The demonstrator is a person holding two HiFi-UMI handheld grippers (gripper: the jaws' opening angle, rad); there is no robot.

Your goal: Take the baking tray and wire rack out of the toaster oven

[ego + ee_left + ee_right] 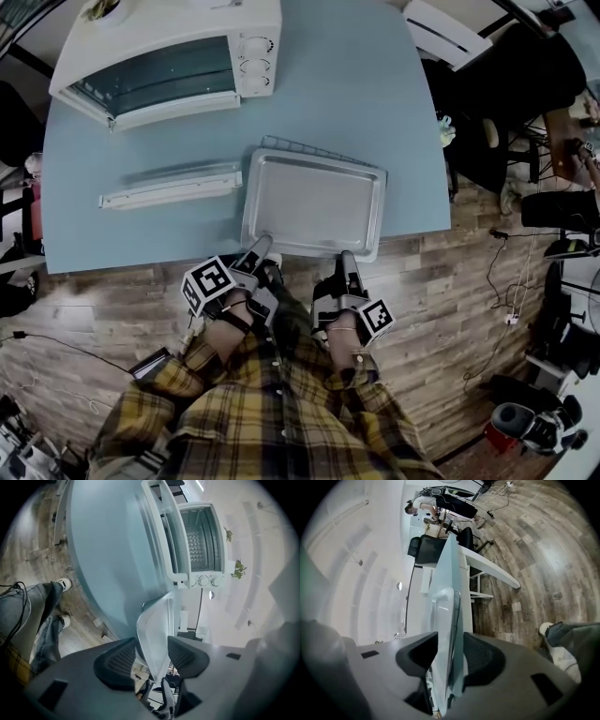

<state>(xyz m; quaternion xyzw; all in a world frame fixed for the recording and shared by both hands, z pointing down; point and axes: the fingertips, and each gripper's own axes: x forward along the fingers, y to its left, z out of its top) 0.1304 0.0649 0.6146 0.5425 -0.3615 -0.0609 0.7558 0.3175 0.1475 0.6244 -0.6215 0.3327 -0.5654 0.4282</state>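
- The baking tray (314, 200) is lying flat on the blue table (394, 112), at the near edge and closer to the near right corner.
- The wire rack (309, 148) is lying under the tray. Only its wires are showing past the far rim of the tray.
- The left gripper (258, 248) is reaching to the near left corner of the tray. In the left gripper view, its jaws are standing apart with the tray rim (157, 634) between them, and a gap is showing on one side of the rim.
- The right gripper (347, 258) is staying at the near rim, closer to the right corner. Its jaws are also parted around the rim (447, 634) and are not pressing on it.
- The toaster oven (169, 47) is standing at the far left corner, with its door hanging open.
- A long pale strip (169, 185) is lying between the oven and the near edge, just beside the left side of the tray.
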